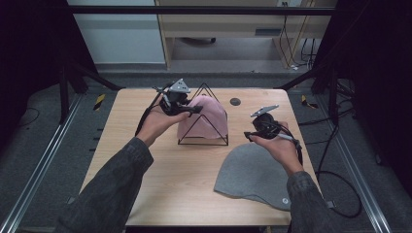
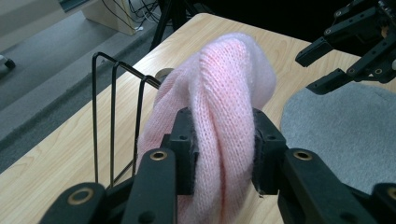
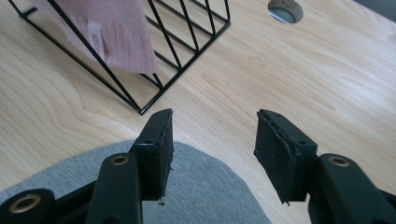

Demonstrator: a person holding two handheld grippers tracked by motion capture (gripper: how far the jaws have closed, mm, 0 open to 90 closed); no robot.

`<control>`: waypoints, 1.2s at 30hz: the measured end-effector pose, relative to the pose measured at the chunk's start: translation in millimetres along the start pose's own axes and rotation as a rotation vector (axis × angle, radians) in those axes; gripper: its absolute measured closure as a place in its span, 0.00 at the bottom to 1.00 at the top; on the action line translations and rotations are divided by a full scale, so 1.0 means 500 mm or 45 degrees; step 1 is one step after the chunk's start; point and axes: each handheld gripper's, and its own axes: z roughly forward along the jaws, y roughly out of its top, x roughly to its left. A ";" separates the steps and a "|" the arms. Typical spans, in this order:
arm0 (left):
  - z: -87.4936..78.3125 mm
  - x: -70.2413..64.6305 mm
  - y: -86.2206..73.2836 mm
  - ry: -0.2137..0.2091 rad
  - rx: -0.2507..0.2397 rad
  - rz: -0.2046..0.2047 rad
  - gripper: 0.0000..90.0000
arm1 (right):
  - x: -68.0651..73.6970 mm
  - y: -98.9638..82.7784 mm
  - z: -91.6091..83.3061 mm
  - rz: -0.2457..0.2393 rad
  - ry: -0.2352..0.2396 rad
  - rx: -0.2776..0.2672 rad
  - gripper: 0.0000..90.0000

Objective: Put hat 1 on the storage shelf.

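Left gripper [image 2: 223, 144] clamps the pink knitted hat [image 2: 224, 88] draped on the black wire rack [image 2: 114, 116]; releasing early risks slippage. Right gripper [image 3: 212, 149] hangs released.

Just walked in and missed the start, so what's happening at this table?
A person is working with a handheld gripper in each hand. The left gripper has a fold of the pink knit hat between its jaws, at the black wire rack over which the hat is draped. The right gripper hangs with open, empty jaws above the near edge of the grey hat, which lies flat on the wooden table.
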 end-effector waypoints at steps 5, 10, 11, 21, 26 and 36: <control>0.002 -0.001 -0.001 0.005 0.005 -0.014 0.68 | -0.006 -0.011 0.003 0.016 0.002 0.013 0.52; -0.002 -0.008 -0.002 0.003 -0.006 0.005 0.69 | -0.011 -0.020 0.003 0.031 0.002 0.014 0.52; -0.002 -0.009 -0.003 0.008 0.003 0.013 0.71 | -0.012 -0.022 0.004 0.030 0.000 0.013 0.52; -0.008 -0.015 -0.001 0.021 0.002 0.008 0.64 | -0.024 -0.030 0.000 0.048 -0.009 0.022 0.52; -0.022 -0.024 0.000 0.036 -0.023 0.015 0.59 | -0.034 -0.041 -0.002 0.075 -0.011 0.028 0.51; -0.081 -0.051 -0.042 0.108 0.002 -0.001 0.27 | -0.070 -0.090 0.027 0.179 -0.030 0.085 0.41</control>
